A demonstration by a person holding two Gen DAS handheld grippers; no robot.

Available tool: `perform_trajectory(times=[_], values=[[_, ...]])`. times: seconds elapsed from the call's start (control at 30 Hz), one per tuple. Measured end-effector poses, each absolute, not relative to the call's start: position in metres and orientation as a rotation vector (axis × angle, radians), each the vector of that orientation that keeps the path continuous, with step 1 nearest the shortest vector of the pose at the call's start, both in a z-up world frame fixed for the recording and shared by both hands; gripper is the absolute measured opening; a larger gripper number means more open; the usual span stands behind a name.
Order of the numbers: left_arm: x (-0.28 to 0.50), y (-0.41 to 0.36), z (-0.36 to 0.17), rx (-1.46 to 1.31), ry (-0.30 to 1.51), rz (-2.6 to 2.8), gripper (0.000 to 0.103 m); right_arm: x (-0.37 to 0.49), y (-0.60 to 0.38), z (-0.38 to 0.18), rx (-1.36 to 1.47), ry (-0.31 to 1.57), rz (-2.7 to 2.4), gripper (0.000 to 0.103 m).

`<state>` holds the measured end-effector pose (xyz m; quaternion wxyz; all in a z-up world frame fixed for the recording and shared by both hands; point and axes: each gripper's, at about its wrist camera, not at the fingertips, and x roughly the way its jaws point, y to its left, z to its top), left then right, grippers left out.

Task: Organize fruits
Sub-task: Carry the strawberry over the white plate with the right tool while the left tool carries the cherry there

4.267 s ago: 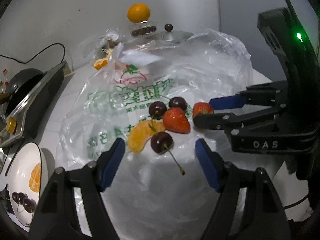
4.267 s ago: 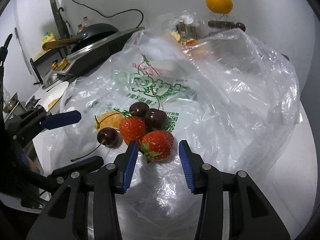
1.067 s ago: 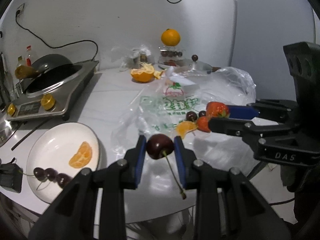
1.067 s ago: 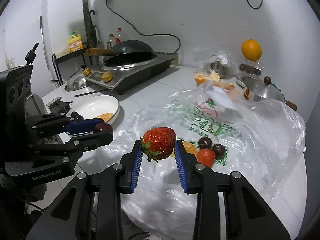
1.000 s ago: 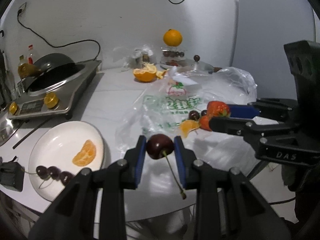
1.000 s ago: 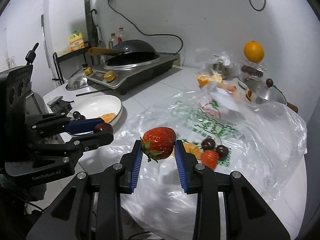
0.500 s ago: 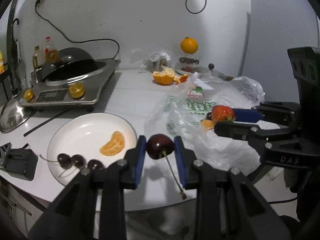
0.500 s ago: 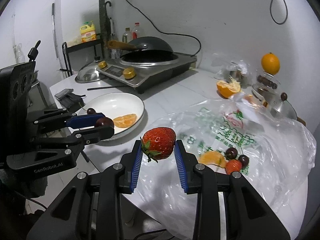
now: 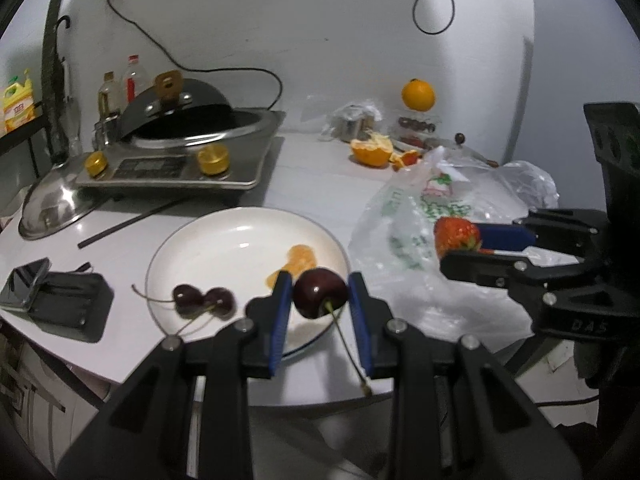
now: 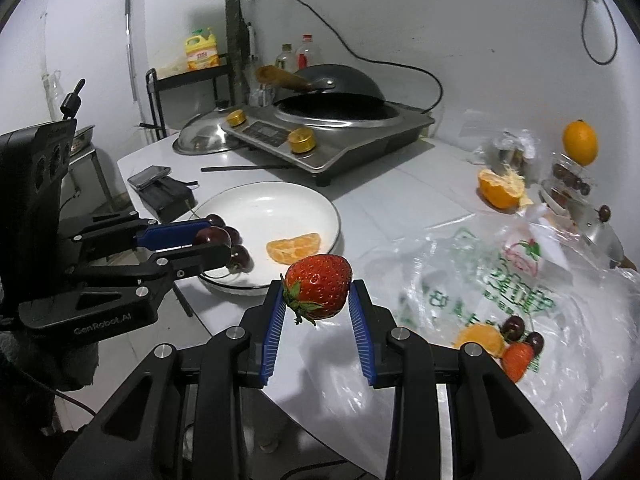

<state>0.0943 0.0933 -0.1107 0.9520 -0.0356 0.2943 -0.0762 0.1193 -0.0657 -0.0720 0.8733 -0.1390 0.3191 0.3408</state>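
My left gripper (image 9: 320, 300) is shut on a dark cherry (image 9: 320, 293) with a long stem, held above the near right rim of the white plate (image 9: 224, 236). The plate holds cherries (image 9: 204, 300) and an orange segment (image 9: 298, 260). My right gripper (image 10: 316, 300) is shut on a red strawberry (image 10: 318, 285), held above the table edge, right of the plate (image 10: 280, 200). The left gripper also shows in the right wrist view (image 10: 208, 246). On the clear plastic bag (image 10: 520, 280) lie an orange segment (image 10: 478, 338), cherries (image 10: 524, 332) and a strawberry (image 10: 516, 358).
An induction cooker with a black wok (image 9: 180, 152) stands at the back left, a steel lid (image 9: 52, 204) beside it. A phone on a black box (image 9: 52, 296) lies left of the plate. A peeled orange (image 9: 370, 152), a whole orange (image 9: 418, 94) and a pot lid (image 10: 600, 232) sit at the back.
Both grippers lifted their fruit off the bag and swung left. The left one with the cherry now hangs over the plate's rim; the right one with the strawberry has followed toward the plate.
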Motion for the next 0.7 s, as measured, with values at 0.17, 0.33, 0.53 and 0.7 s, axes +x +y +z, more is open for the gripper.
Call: perform_trajectory(times=[0.17,0.33,0.53,0.7], values=[[0.097,0.109,-0.117,-0.087,0.603,-0.124,0.029,0.124,-0.053,-0.076,-0.299,0.677,0.727,0.035],[0.103,0.12,-0.12,-0.092,0.606,-0.114,0.029,0.132,-0.043,-0.081,-0.301,0.69,0.738,0.035],[0.113,0.132,-0.128,-0.09,0.619,-0.087,0.029,0.14,-0.031,-0.086,-0.309,0.703,0.757,0.035],[0.118,0.139,-0.137,-0.1,0.642,-0.074,0.029,0.145,-0.021,-0.089,-0.315,0.708,0.769,0.035]])
